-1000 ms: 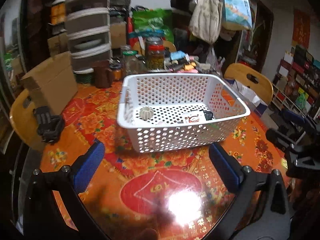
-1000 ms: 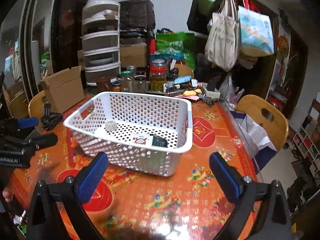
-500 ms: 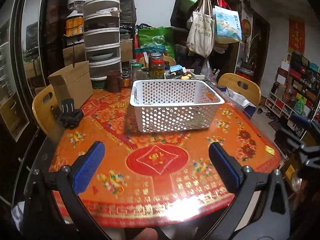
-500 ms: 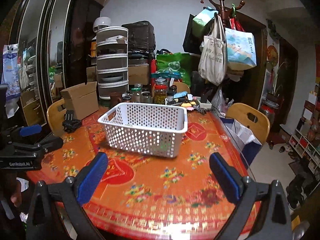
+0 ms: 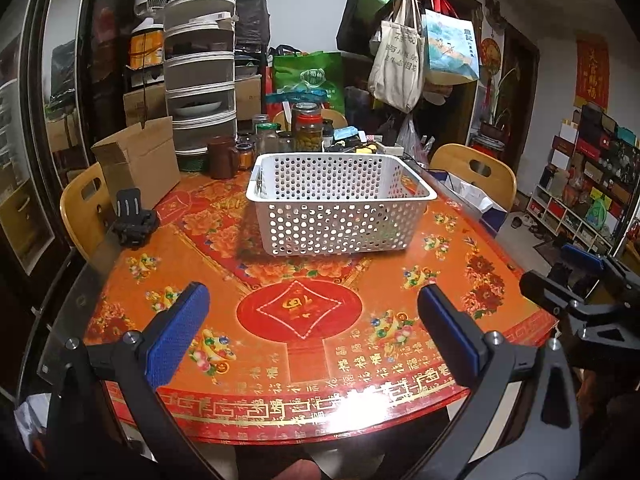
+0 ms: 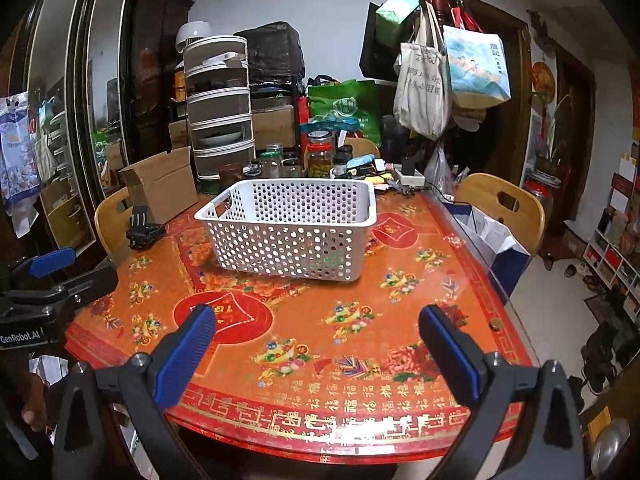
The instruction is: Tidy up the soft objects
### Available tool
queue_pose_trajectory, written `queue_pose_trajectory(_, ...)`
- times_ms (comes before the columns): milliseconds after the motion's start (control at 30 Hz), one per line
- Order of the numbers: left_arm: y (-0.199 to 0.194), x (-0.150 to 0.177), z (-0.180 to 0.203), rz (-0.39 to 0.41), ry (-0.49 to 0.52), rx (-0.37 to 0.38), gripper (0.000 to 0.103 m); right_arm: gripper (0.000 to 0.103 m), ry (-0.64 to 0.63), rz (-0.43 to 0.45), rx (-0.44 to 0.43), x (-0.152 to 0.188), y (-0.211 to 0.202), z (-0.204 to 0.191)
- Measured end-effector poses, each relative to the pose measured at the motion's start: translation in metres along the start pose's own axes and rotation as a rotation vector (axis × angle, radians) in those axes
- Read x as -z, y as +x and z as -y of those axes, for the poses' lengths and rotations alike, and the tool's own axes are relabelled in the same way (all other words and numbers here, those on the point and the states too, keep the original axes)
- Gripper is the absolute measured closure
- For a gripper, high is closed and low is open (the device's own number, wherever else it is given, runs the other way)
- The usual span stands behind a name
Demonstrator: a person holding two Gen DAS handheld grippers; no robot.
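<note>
Both hand-held grippers hang at the near edge of the surface (image 5: 304, 240), well apart from the basket (image 5: 340, 208), and neither carries anything. The left hand-held gripper (image 5: 312, 320) has its blue pads spread wide with bare tablecloth between them; the right hand-held gripper (image 6: 316, 340) is spread the same way, empty.

The basket stands upright near the middle of the surface, in front of a row of jars (image 5: 308, 126). From these low views its inside is hidden behind the perforated wall, so whether any soft objects lie in it cannot be told. No soft object shows loose on the orange cloth in either view. By that, the sorting looks either finished or paused; which one is a guess.

The risks from here are mostly about reach and clutter. The basket is light and sits on a glossy cloth, so a pad catching its rim could slide or tip it toward the jars just behind. Reaching in blind from this low angle could pinch the basket wall instead of an object. The black clamp (image 5: 134, 220) near the left edge and the cardboard box (image 5: 138, 164) beside it lie in the path of a wide left sweep.
</note>
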State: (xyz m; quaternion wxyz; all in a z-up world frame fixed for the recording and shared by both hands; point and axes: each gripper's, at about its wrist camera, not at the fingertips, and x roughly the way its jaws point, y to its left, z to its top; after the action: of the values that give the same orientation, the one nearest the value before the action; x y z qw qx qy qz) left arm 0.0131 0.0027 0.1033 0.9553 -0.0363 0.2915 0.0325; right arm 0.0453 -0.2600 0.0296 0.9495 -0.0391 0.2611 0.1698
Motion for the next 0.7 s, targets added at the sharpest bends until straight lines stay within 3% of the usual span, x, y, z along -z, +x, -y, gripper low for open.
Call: queue_pose_trajectory(700, 0.0091, 0.0008, -0.0025, -0.011, 0.006, 0.002, 0.0, 0.002, 0.001, -0.018, -0.004, 0.0031, 0.0039, -0.0004)
